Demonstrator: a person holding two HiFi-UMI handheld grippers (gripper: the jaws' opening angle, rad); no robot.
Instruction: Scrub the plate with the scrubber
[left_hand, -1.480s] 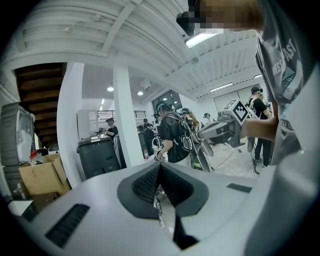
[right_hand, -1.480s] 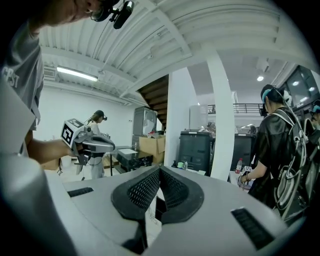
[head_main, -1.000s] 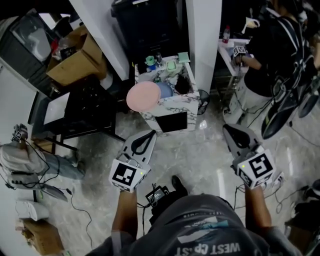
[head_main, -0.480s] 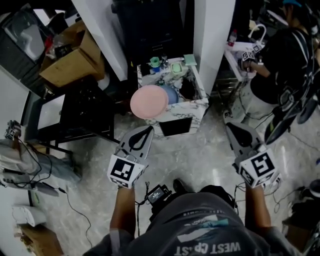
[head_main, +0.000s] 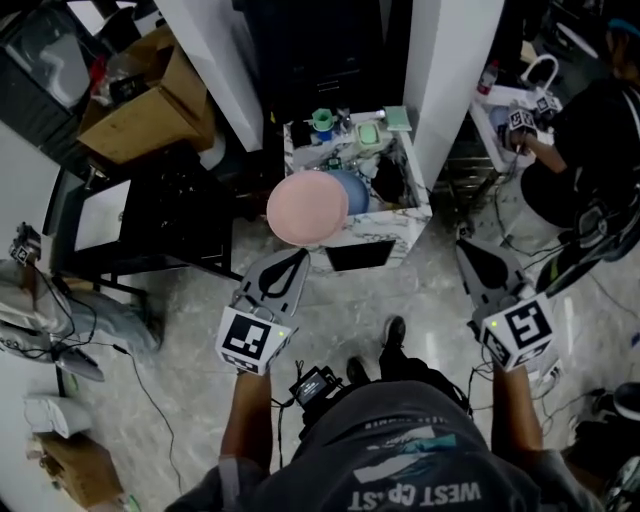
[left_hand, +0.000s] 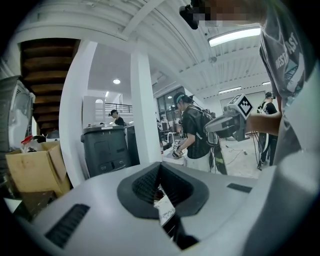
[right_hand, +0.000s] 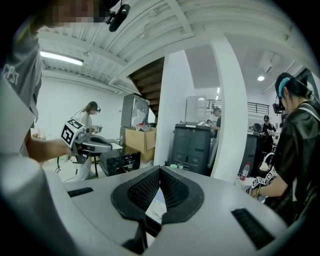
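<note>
A pink plate (head_main: 305, 209) leans at the front left corner of a small marble-patterned stand (head_main: 400, 226), with a blue dish (head_main: 354, 190) just behind it. A pale green pad (head_main: 367, 133), possibly the scrubber, lies among clutter at the back of the stand. My left gripper (head_main: 301, 257) is held in the air just short of the plate, jaws shut and empty (left_hand: 160, 168). My right gripper (head_main: 464, 246) is level with it to the right of the stand, also shut on nothing (right_hand: 160, 173). Neither touches anything.
A white column (head_main: 443, 70) and a dark bin (head_main: 320, 45) stand behind the stand. A black rack (head_main: 170, 215) and a cardboard box (head_main: 150, 110) are to the left. One person (head_main: 585, 140) works at the right, another (head_main: 40, 305) at the left. Cables (head_main: 150, 400) trail over the floor.
The stand and the plate have come closer and sit lower in the head view. Both grippers advanced toward them side by side, still shut.
</note>
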